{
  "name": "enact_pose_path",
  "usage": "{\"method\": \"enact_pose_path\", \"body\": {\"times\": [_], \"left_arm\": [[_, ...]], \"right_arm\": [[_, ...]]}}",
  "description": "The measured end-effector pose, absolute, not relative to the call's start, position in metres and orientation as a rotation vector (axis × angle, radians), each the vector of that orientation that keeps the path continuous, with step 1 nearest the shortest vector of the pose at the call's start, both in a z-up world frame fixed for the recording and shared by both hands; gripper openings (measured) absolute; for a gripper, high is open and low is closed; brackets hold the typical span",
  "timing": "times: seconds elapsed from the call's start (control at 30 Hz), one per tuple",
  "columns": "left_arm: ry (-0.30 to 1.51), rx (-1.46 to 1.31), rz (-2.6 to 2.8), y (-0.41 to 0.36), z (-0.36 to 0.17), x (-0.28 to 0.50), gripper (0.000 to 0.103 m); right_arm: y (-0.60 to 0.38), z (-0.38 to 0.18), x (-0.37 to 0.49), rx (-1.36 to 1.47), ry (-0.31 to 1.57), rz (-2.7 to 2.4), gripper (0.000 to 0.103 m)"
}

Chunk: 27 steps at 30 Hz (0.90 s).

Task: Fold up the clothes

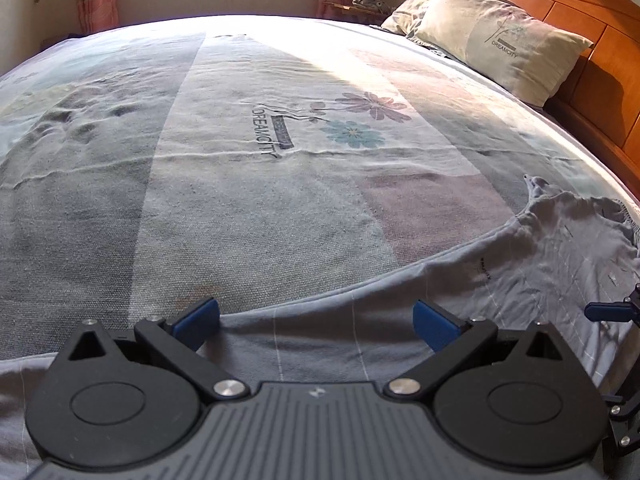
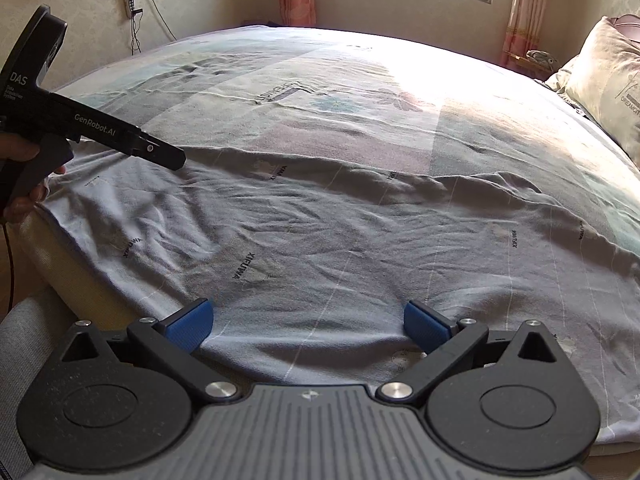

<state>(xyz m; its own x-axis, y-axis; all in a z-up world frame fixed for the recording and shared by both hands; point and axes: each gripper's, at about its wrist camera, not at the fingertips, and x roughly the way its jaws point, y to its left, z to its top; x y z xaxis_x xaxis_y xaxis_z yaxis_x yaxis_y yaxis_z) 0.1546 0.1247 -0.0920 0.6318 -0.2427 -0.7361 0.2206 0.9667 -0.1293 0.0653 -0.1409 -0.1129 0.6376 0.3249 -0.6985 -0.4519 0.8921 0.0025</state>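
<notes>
Grey garment (image 2: pixel 320 232) lies spread out, wrinkled, along the near edge of the bed (image 1: pixel 260 200), laid mostly flat, probably so a fold can start from its border. Right tool (image 2: pixel 308 320) hangs over the garment's near hem, jaws wide apart, nothing between the pads; cloth lies below them, not pinched. Left tool (image 1: pixel 316 322) is also apart and empty, over the garment's far border where it meets the patterned bedsheet (image 1: pixel 280 128); in the right wrist view it sits at the garment's left corner, held in a hand (image 2: pixel 24 184). Garment's left corner drapes slightly over the bed edge; cannot tell how far. Collar-like opening (image 1: pixel 536 188) sits at the garment's right end, toward the pillow (image 1: pixel 504 36). Beyond the garment the bedsheet is open, flat, sunlit: plenty of room to fold away from the near edge. Likely next step: pinch a hem.
</notes>
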Motion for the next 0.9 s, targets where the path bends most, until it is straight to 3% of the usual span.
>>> {"method": "enact_pose_path", "body": {"times": [0.2, 0.37, 0.53, 0.73, 0.9], "left_arm": [[0.829, -0.074, -0.470, 0.089, -0.071, 0.144, 0.102], [0.889, -0.033, -0.493, 0.055, -0.094, 0.164, 0.102], [0.874, -0.007, -0.432, 0.059, -0.084, 0.176, 0.102], [0.824, 0.056, -0.404, 0.085, -0.062, 0.131, 0.102], [0.885, 0.016, -0.326, 0.112, -0.085, 0.098, 0.102]], "right_arm": [[-0.141, -0.114, 0.064, -0.178, 0.744, 0.449, 0.103], [-0.142, -0.115, 0.063, -0.174, 0.732, 0.453, 0.103], [-0.143, -0.116, 0.062, -0.173, 0.724, 0.456, 0.103], [-0.160, -0.093, 0.054, -0.172, 0.680, 0.488, 0.103], [-0.209, -0.094, 0.068, -0.114, 0.735, 0.340, 0.103]]}}
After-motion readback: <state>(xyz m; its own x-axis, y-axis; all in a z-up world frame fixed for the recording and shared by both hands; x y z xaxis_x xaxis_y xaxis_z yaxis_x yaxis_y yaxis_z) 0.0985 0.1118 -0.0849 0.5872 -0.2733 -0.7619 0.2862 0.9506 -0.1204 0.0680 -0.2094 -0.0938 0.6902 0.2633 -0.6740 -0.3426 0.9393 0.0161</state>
